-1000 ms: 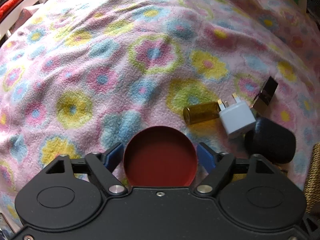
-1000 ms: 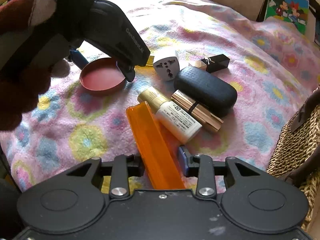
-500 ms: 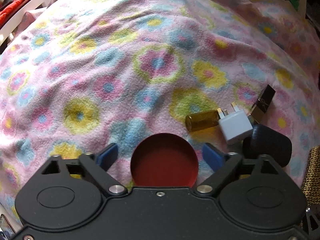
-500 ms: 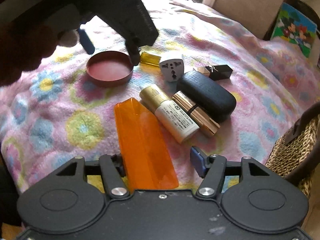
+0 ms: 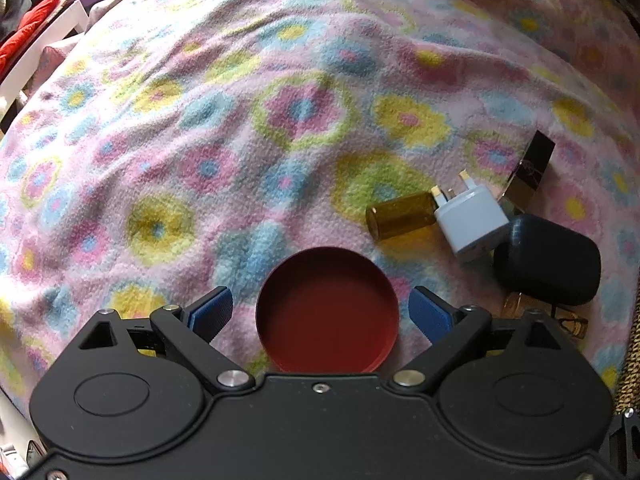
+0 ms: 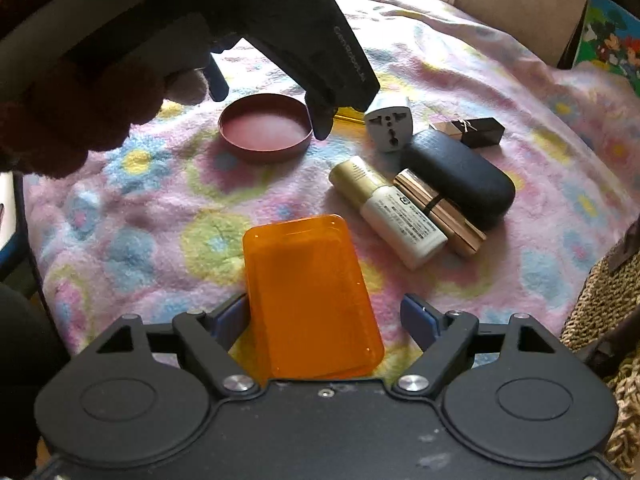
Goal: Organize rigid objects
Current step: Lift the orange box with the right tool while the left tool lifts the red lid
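Note:
A round red lid (image 5: 327, 310) lies on the flowered blanket between the spread fingers of my open left gripper (image 5: 320, 314); neither pad touches it. It also shows in the right wrist view (image 6: 266, 128) under the left gripper (image 6: 272, 108). A flat orange plastic case (image 6: 310, 296) lies on the blanket between the fingers of my open right gripper (image 6: 328, 320), close to the left pad. Grouped to the right are an amber vial (image 5: 402, 216), a white plug adapter (image 6: 388, 124), a black glasses case (image 6: 460, 178), a white and gold bottle (image 6: 388, 212), a rose-gold lipstick (image 6: 438, 212) and a dark square tube (image 6: 474, 130).
The pink flowered blanket (image 5: 240, 120) covers the whole surface. A woven basket (image 6: 600, 312) stands at the right edge. White furniture with red cushions (image 5: 36, 28) is at the far left. A cartoon picture (image 6: 612, 44) leans at the back right.
Both grippers have opened. The left let go of the red lid. The right let go of the orange case, which fell from on edge to flat on the blanket.

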Demonstrator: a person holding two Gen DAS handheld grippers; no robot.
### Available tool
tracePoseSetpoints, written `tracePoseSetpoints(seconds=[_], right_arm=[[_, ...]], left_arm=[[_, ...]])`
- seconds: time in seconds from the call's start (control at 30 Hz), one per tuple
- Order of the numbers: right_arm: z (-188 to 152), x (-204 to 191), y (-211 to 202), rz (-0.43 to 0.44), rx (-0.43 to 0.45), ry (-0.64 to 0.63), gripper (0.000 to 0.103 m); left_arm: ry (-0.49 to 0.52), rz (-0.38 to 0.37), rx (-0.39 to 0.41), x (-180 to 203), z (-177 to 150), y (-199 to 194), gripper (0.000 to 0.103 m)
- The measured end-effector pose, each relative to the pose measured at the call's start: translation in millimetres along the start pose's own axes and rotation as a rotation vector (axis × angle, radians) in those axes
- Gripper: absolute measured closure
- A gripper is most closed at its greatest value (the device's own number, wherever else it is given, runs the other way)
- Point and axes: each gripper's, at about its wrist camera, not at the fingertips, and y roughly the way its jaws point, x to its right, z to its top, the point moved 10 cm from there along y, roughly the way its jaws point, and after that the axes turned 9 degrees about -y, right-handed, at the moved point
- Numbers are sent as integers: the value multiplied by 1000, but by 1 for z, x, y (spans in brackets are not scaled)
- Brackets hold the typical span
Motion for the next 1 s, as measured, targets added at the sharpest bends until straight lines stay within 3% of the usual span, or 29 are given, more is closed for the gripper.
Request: tracePoseSetpoints(seconds=[0.1,0.2,0.23,0.27,0.33,0.47,0.77,1.0], right_arm=[[1,-1,1,-3,2,-8,24],[2,-2,1,17,9,-7,36],[3,-3,0,20,12,-7,41],[3,-3,0,18,12,-4,41],[4,-3,-1,15,12,11,42],[9,-1,-10,10,31,42,42],[27,13,-74,18,159,154,42],[29,62,-140,5,297,319,42]], left_arm=[[-1,6,-16,1,-3,7,12],[0,-6,-44,7,-10,16,10],[5,0,-37,8,-11,17,12],[6,-14,-35,10,-11,14,22],[-9,-49,-36,12,-11,11,32],[-30,-56,-16,7,-10,7,32],[-49,-121,137,9,10,-54,32],[-14,-132,234,19,8,-100,32]])
